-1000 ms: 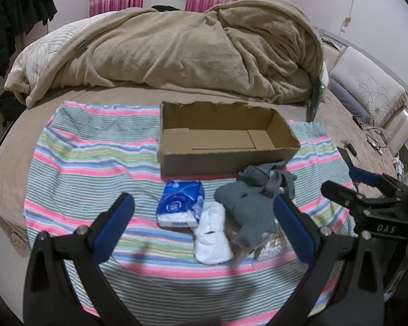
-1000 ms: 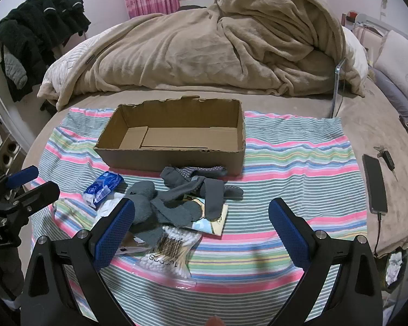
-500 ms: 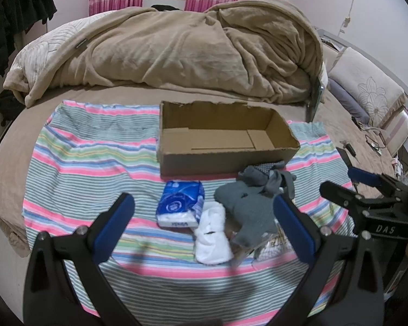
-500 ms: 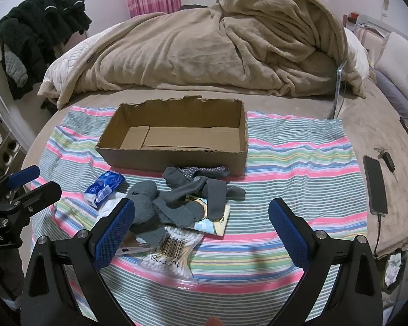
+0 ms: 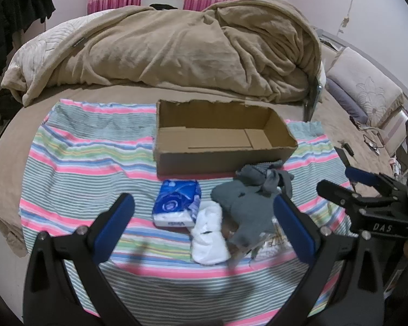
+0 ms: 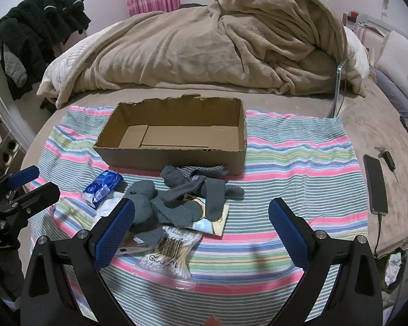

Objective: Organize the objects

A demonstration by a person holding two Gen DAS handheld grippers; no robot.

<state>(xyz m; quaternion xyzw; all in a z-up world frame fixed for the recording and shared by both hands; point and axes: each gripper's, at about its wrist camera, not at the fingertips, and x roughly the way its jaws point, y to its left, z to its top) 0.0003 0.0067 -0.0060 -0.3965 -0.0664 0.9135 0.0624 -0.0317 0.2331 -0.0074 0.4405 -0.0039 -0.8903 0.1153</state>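
An empty open cardboard box sits on a striped cloth on the bed. In front of it lies a pile: a blue tissue pack, a white sock, grey socks, a bag of cotton swabs and a flat printed packet. My left gripper is open and empty above the pile's near side. My right gripper is open and empty, above the swab bag.
A heaped tan blanket lies behind the box. A phone on a cable and keys lie on the bed at the right. Dark clothes hang at the far left. Pillows lie at the right.
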